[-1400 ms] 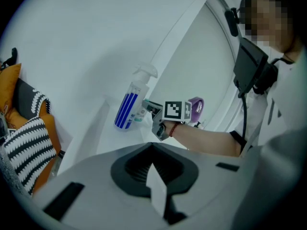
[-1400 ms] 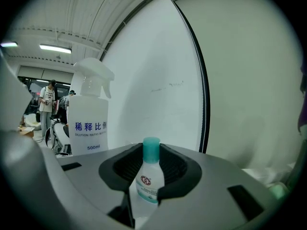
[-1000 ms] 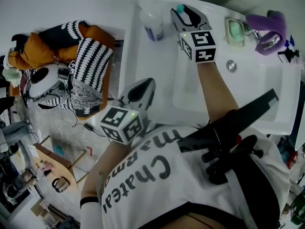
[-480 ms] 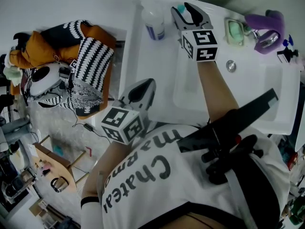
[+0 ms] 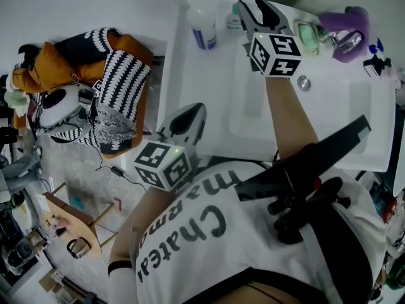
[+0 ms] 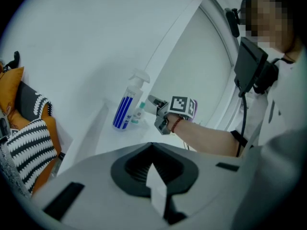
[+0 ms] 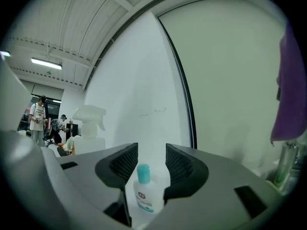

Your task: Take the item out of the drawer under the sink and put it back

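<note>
Right gripper [image 7: 151,153] risen, jaws opening, bottle [image 7: 143,198] between

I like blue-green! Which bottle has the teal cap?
The small bottle standing by the wall; the taller, blue-striped spray bottle beside it has a white trigger top.

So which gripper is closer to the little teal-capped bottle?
Right. The right gripper is just in front of the little bottle, its jaws just opened, with the bottle lined up between them, not gripped. The left gripper hangs at the sink's front edge.
</note>
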